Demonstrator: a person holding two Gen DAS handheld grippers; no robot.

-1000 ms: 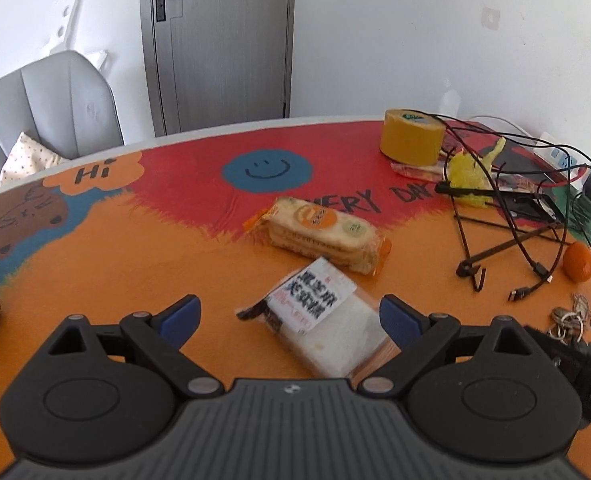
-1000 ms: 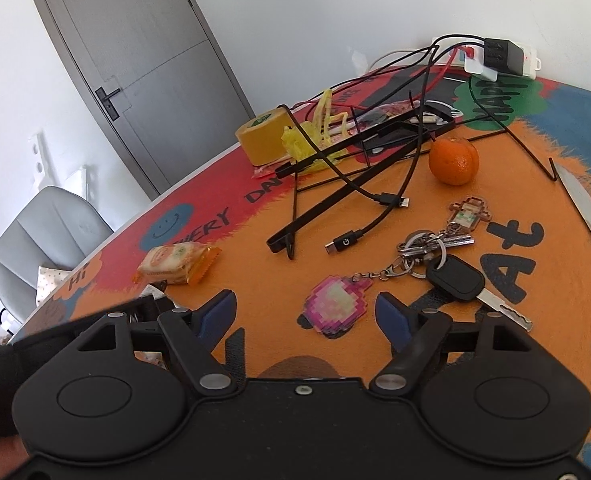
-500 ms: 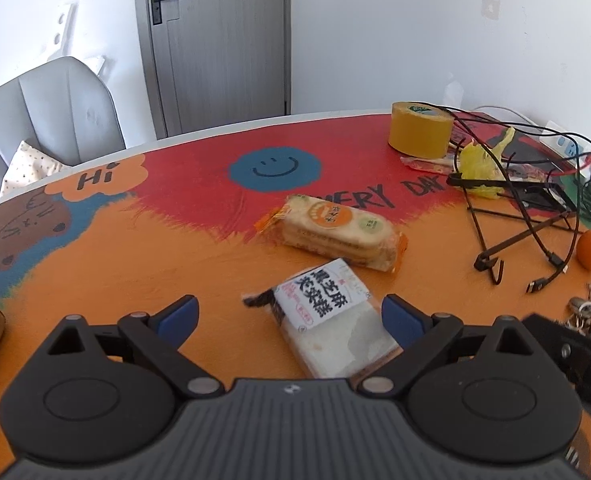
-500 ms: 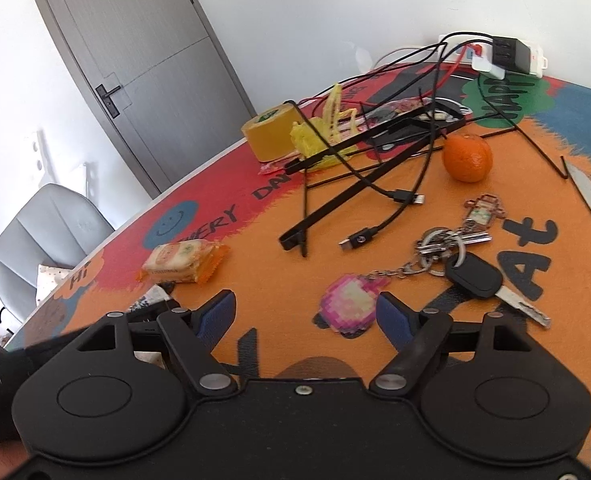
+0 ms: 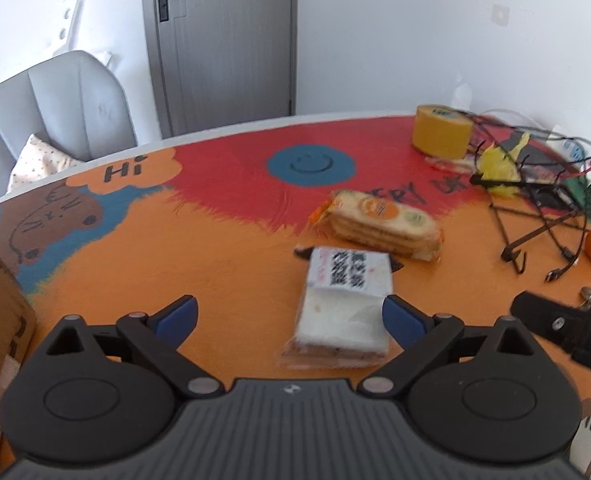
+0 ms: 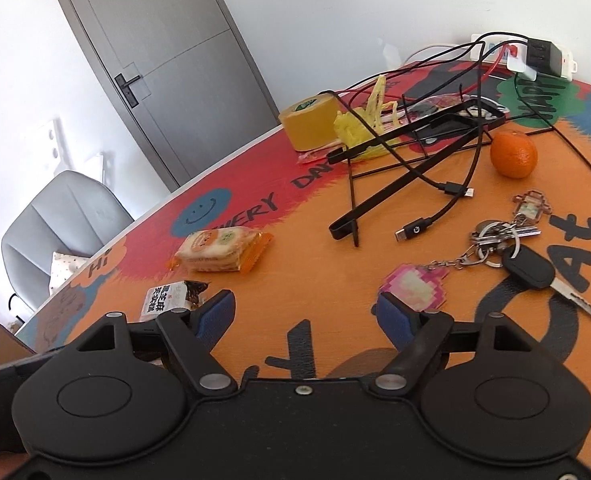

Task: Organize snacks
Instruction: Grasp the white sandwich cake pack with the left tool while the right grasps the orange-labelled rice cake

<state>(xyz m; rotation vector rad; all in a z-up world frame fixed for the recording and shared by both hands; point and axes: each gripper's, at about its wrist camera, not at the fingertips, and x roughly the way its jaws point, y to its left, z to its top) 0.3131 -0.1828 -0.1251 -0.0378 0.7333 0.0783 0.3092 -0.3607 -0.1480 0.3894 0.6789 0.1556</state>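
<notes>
With my left tongs (image 5: 289,318) open and empty, the wrapped sandwich (image 5: 341,308) lies on the worktop (image 5: 215,248) against their right pad, so I should centre before closing.

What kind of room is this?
Probably a room in a home or small office: a grey door, a padded grey chair, and a cartoon-printed table strewn with snacks, keys and charging cables.

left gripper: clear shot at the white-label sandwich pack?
Probably yes. The left gripper is open, the sandwich pack lies flat just ahead toward its right finger, and nothing sits between them.
</notes>
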